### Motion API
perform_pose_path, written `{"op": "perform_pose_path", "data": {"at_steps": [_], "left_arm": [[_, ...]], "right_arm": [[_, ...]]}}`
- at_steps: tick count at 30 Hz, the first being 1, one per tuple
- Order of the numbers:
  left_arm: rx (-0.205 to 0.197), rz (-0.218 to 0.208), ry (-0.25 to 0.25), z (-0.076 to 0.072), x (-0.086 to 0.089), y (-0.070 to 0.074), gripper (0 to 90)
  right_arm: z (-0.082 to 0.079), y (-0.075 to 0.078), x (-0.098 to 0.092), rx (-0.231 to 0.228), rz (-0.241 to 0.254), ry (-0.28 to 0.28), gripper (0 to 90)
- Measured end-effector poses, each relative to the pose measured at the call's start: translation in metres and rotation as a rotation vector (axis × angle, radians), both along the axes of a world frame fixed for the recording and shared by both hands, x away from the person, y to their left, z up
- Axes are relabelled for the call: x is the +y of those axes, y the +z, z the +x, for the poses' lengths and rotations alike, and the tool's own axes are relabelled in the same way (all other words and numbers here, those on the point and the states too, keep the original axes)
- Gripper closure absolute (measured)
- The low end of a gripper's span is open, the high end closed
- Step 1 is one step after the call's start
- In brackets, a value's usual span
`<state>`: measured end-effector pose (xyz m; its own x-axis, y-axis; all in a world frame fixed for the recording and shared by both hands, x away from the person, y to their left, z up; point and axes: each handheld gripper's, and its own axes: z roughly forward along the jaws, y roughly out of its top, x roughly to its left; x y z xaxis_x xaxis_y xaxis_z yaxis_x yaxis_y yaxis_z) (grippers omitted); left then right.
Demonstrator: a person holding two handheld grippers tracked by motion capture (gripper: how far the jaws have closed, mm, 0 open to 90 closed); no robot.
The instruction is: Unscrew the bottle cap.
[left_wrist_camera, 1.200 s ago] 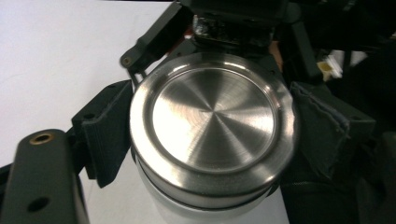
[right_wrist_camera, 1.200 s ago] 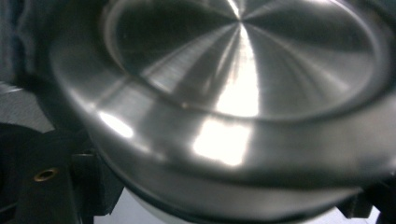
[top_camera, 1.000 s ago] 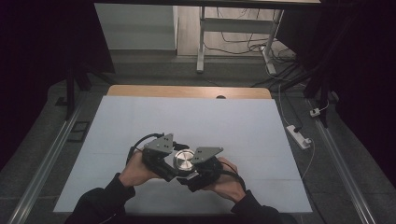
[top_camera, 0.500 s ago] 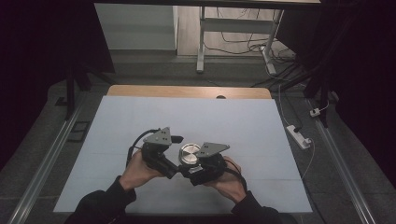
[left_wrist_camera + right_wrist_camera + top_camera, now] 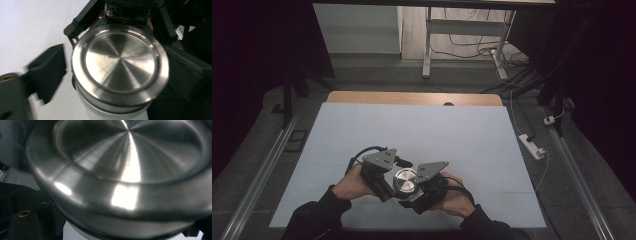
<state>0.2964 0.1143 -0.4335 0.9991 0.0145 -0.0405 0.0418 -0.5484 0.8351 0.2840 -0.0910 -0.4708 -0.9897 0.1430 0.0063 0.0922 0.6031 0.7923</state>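
Your left gripper (image 5: 388, 181) let go of the round brushed-steel lid (image 5: 405, 180), spread wide, and its jaws have just been closing again with the lid's rim between them. In the left gripper view one black jaw is blurred beside the rim (image 5: 120, 67), and I cannot tell whether its pads press yet. I judge this a fresh bite for another turn of the lid on its white cylindrical container (image 5: 112, 114).

Your right gripper (image 5: 424, 186) is pinching the container below the lid; its jaws stand at their tightest, steadying it.

The container stands upright between both grippers on the pale grey table surface (image 5: 427, 130), near its front edge, about midway along.
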Motion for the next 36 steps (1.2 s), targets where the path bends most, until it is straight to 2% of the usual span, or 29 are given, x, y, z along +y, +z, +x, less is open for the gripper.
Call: {"op": "perform_pose_path", "data": {"at_steps": [1,5,7,10,11,12,13,14,15,18,19,21,23,25,27,29,32,34,36], "left_arm": [[-0.012,-0.011,0.015,-0.001,0.001,0.0,18.7],[-0.008,-0.027,0.099,-0.001,-0.002,0.002,19.3],[-0.008,-0.023,0.183,-0.002,-0.006,0.003,19.3],[-0.014,-0.007,0.337,-0.005,-0.016,0.003,19.3],[-0.003,-0.021,0.385,-0.006,-0.02,0.001,19.2],[-0.003,-0.021,0.385,-0.006,-0.02,0.001,19.0],[0.038,-0.053,0.424,-0.005,-0.023,-0.001,18.4],[0.038,-0.053,0.424,-0.005,-0.023,-0.001,15.2],[0.081,-0.09,0.401,0.001,-0.021,-0.002,8.9],[0.064,-0.109,0.347,0.003,-0.01,0.001,5.0],[0.07,-0.112,0.306,0.003,-0.007,0.003,5.0],[0.026,-0.077,0.274,0.003,-0.002,0.006,4.5],[-0.005,-0.032,0.222,0.003,0.002,0.006,4.7],[-0.02,-0.007,0.173,0.003,0.005,0.005,5.4],[-0.031,0.0,0.138,0.003,0.006,0.004,6.1],[-0.021,-0.011,0.082,0.002,0.006,0.004,7.9],[-0.022,0.008,0.024,-0.001,0.003,0.003,9.5],[-0.035,0.023,0.007,-0.003,0.0,0.002,10.8],[-0.042,0.005,0.007,-0.005,-0.001,0.001,18.2]], "right_arm": [[0.0,0.001,0.0,-0.003,0.003,-0.006,15.1],[0.003,0.004,-0.003,-0.006,0.022,-0.057,15.2],[0.004,0.004,-0.003,-0.005,0.02,-0.111,15.2],[0.008,0.004,-0.004,-0.027,0.011,-0.211,15.1],[0.009,0.003,-0.004,-0.04,0.002,-0.246,15.2],[0.009,0.003,-0.004,-0.04,0.002,-0.246,15.2],[0.012,0.001,-0.006,-0.037,0.006,-0.292,15.2],[0.012,0.001,-0.007,-0.033,0.008,-0.305,15.2],[0.013,0.0,-0.008,-0.039,0.007,-0.311,15.1],[0.014,0.0,-0.01,-0.03,0.018,-0.312,15.2],[0.015,0.0,-0.011,-0.029,0.022,-0.306,15.1],[0.015,0.001,-0.011,-0.023,0.025,-0.275,15.1],[0.015,0.001,-0.012,-0.004,0.031,-0.232,15.1],[0.013,0.002,-0.011,0.015,0.04,-0.176,15.1],[0.011,0.004,-0.009,0.014,0.037,-0.126,15.2],[0.007,0.004,-0.007,0.018,0.03,-0.079,15.1],[0.002,0.003,-0.003,0.022,0.008,-0.025,15.1],[0.0,0.002,0.0,0.008,-0.001,0.005,15.1],[-0.002,0.002,0.001,0.005,-0.005,0.002,15.2]]}}
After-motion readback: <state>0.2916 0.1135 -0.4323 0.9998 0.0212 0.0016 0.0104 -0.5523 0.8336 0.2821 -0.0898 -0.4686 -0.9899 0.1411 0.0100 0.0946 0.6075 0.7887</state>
